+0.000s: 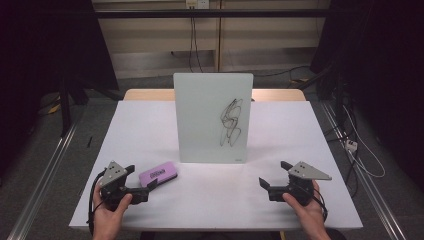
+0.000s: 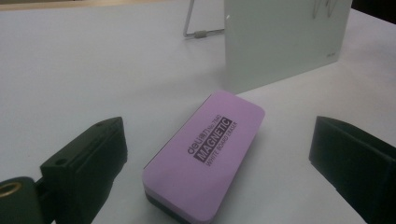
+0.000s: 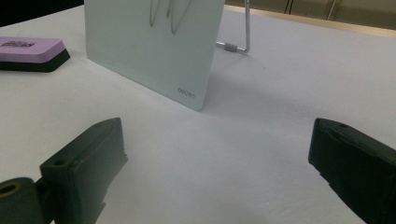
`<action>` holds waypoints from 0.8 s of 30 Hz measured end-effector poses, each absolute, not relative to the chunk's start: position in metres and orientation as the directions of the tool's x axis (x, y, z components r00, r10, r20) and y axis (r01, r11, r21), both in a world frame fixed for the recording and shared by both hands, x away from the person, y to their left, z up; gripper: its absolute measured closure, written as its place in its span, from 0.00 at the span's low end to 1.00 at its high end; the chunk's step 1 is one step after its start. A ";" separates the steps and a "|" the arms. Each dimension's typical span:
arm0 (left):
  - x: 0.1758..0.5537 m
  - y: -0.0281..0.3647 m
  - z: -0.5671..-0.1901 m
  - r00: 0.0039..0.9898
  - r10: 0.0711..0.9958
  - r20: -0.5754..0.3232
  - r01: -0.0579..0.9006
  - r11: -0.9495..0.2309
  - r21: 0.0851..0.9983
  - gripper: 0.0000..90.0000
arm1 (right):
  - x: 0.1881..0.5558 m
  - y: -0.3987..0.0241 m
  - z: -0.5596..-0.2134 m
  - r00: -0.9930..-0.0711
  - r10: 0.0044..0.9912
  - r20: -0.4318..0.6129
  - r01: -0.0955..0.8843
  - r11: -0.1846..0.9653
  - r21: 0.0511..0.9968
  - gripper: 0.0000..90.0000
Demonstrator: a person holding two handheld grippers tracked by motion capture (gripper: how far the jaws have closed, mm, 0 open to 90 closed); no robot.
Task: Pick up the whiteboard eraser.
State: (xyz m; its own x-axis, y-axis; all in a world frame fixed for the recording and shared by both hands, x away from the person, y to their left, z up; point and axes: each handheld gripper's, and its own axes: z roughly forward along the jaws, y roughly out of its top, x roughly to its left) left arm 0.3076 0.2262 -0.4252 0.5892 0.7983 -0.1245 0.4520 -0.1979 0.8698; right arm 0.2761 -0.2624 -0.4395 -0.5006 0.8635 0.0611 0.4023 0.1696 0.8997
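Two tools: left tool [image 1: 145, 182] open, jaws straddling eraser without touching; right tool [image 1: 275, 179] open, empty
Eraser [image 2: 205, 156]: flat on worktop [image 1: 150, 130], lower left of high view
Whiteboard [image 1: 212, 117]: upright, centre, scribbled
Risk: angled eraser may pivot or skid from uneven jaw contact

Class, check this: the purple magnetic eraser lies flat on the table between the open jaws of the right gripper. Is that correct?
Not quite. The eraser lies flat on the table between the open jaws of the left gripper, as the left gripper view shows.
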 end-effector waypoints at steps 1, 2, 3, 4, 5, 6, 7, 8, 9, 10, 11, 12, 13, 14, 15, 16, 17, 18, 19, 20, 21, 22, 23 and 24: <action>0.308 0.226 -0.425 0.589 0.798 -0.125 0.452 -0.198 0.870 0.04 | 0.276 -0.263 -0.440 -0.503 0.862 0.063 0.402 0.168 0.900 0.04; 0.308 0.226 -0.425 0.592 0.797 -0.120 0.453 -0.205 0.868 0.05 | 0.276 -0.263 -0.440 -0.502 0.863 0.064 0.403 0.168 0.900 0.04; 0.308 0.226 -0.425 0.594 0.796 -0.118 0.453 -0.209 0.867 0.05 | 0.276 -0.263 -0.440 -0.502 0.863 0.064 0.403 0.168 0.900 0.04; 0.308 0.226 -0.425 0.595 0.794 -0.122 0.454 -0.207 0.866 0.05 | 0.276 -0.263 -0.440 -0.501 0.863 0.068 0.404 0.164 0.900 0.04; 0.308 0.226 -0.425 0.596 0.793 -0.122 0.453 -0.207 0.867 0.05 | 0.276 -0.263 -0.439 -0.501 0.862 0.071 0.405 0.162 0.900 0.04; 0.309 0.226 -0.424 0.597 0.793 -0.122 0.453 -0.208 0.867 0.06 | 0.276 -0.264 -0.439 -0.501 0.863 0.070 0.406 0.162 0.900 0.04; 0.309 0.226 -0.424 0.600 0.791 -0.123 0.450 -0.206 0.869 0.06 | 0.276 -0.264 -0.439 -0.501 0.863 0.070 0.406 0.162 0.900 0.04; 0.309 0.226 -0.423 0.599 0.790 -0.131 0.448 -0.196 0.872 0.07 | 0.276 -0.264 -0.439 -0.507 0.859 0.072 0.403 0.163 0.900 0.04; 0.309 0.226 -0.423 0.597 0.791 -0.135 0.451 -0.192 0.872 0.07 | 0.276 -0.263 -0.440 -0.517 0.854 0.068 0.404 0.173 0.898 0.04; 0.310 0.227 -0.423 0.597 0.790 -0.140 0.455 -0.189 0.870 0.07 | 0.276 -0.263 -0.440 -0.517 0.854 0.068 0.404 0.173 0.898 0.04; 0.310 0.227 -0.423 0.596 0.789 -0.147 0.459 -0.185 0.869 0.08 | 0.276 -0.263 -0.440 -0.535 0.842 0.072 0.406 0.182 0.895 0.04; 0.311 0.228 -0.423 0.595 0.790 -0.151 0.462 -0.183 0.868 0.08 | 0.275 -0.262 -0.440 -0.537 0.841 0.066 0.402 0.187 0.896 0.04; 0.311 0.229 -0.423 0.592 0.792 -0.149 0.464 -0.183 0.867 0.08 | 0.275 -0.262 -0.439 -0.535 0.843 0.065 0.399 0.184 0.898 0.04; 0.312 0.230 -0.422 0.597 0.787 -0.153 0.466 -0.185 0.865 0.09 | 0.275 -0.262 -0.439 -0.532 0.844 0.061 0.393 0.182 0.901 0.04; 0.313 0.231 -0.422 0.606 0.777 -0.171 0.473 -0.179 0.863 0.09 | 0.275 -0.262 -0.439 -0.532 0.844 0.061 0.393 0.182 0.901 0.04; 0.315 0.233 -0.422 0.610 0.770 -0.189 0.487 -0.176 0.855 0.10 | 0.275 -0.263 -0.439 -0.525 0.849 0.060 0.399 0.183 0.899 0.04; 0.315 0.233 -0.422 0.610 0.770 -0.189 0.487 -0.176 0.855 0.10 | 0.275 -0.263 -0.439 -0.525 0.849 0.060 0.399 0.183 0.899 0.04; 0.315 0.233 -0.421 0.605 0.778 -0.168 0.485 -0.193 0.853 0.10 | 0.275 -0.264 -0.441 -0.523 0.849 0.071 0.423 0.187 0.886 0.04; 0.315 0.233 -0.421 0.605 0.778 -0.168 0.485 -0.193 0.853 0.10 | 0.275 -0.264 -0.441 -0.523 0.849 0.071 0.423 0.187 0.886 0.04; 0.316 0.234 -0.421 0.606 0.776 -0.173 0.487 -0.191 0.852 0.10 | 0.275 -0.264 -0.442 -0.529 0.844 0.089 0.444 0.186 0.877 0.06; 0.317 0.235 -0.420 0.609 0.773 -0.175 0.491 -0.194 0.850 0.10 | 0.275 -0.264 -0.442 -0.530 0.843 0.090 0.442 0.184 0.878 0.06; 0.318 0.235 -0.420 0.610 0.774 -0.168 0.491 -0.203 0.847 0.10 | 0.275 -0.264 -0.442 -0.531 0.843 0.082 0.438 0.190 0.879 0.06; 0.318 0.236 -0.420 0.616 0.769 -0.170 0.493 -0.208 0.845 0.10 | 0.275 -0.264 -0.441 -0.528 0.845 0.079 0.433 0.188 0.882 0.06; 0.319 0.236 -0.419 0.624 0.759 -0.184 0.502 -0.210 0.839 0.10 | 0.275 -0.264 -0.441 -0.528 0.845 0.079 0.433 0.188 0.882 0.06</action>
